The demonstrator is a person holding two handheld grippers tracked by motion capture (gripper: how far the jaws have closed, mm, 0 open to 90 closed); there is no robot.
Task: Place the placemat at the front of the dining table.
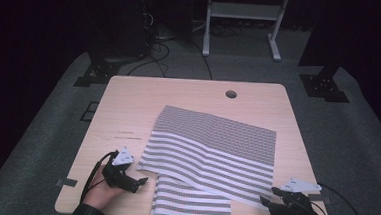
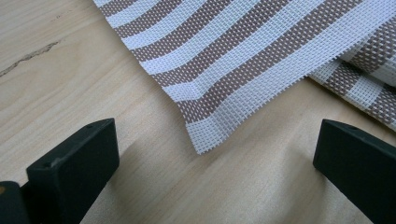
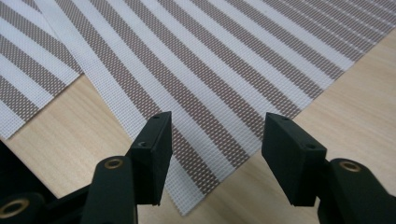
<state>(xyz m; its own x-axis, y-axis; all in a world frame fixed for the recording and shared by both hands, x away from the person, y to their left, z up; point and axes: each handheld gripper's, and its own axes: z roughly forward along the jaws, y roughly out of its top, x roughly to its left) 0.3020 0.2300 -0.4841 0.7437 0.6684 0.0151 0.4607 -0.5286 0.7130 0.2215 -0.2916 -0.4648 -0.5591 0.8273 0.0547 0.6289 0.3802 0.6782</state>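
Mat: the top striped mat [image 1: 211,149] lies flat on the worktop [image 1: 128,108], partly over a second striped mat [image 1: 192,203].
Left gripper [image 1: 136,180]: jaws wide apart, holding nothing, just beside the mat's near left corner [image 2: 201,140].
Right gripper [image 1: 268,202]: jaws apart around the near right corner [image 3: 187,196], not pinching.
Tip: slide low, pinch both corners, then lift together.

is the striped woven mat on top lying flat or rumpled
Spread out but not fully flat: the brown-and-white striped woven mat shows a crease across its middle, and its near-left corner lifts slightly off the light wooden table, partly overlapping a second striped mat.
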